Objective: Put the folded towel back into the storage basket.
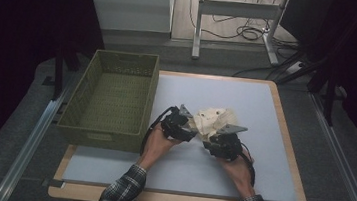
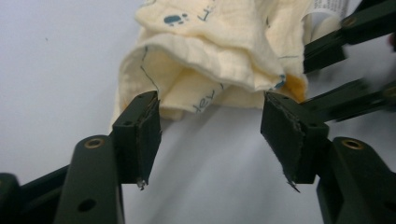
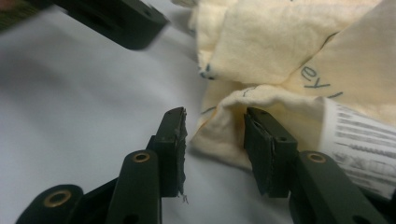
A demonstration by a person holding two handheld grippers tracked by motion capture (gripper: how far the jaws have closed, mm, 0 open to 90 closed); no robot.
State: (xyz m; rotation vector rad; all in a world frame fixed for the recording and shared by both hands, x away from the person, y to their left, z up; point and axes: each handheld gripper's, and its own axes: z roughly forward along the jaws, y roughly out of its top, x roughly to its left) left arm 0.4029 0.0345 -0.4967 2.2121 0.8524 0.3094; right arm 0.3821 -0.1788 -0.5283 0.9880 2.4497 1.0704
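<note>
A crumpled cream cloth (image 1: 214, 118) with small blue prints lies near the middle of the pale mat (image 1: 239, 172). My left gripper (image 1: 191, 128) sits at the cloth's left side, jaws open, and the cloth's folded edge (image 2: 210, 74) hangs just past the tips without either pad pressing on it. My right gripper (image 1: 212, 138) is at the cloth's near right side. In the right gripper view its jaws (image 3: 215, 140) are shut on a bunched fold of the cloth (image 3: 261, 51), beside a white printed label (image 3: 359, 140). The two grippers are close together, tips angled toward each other.
A green woven basket (image 1: 97, 134) stands at the mat's left edge, close to my left hand. A wooden table border (image 1: 292, 142) frames the mat. Table legs and cables (image 1: 244, 32) are on the floor beyond.
</note>
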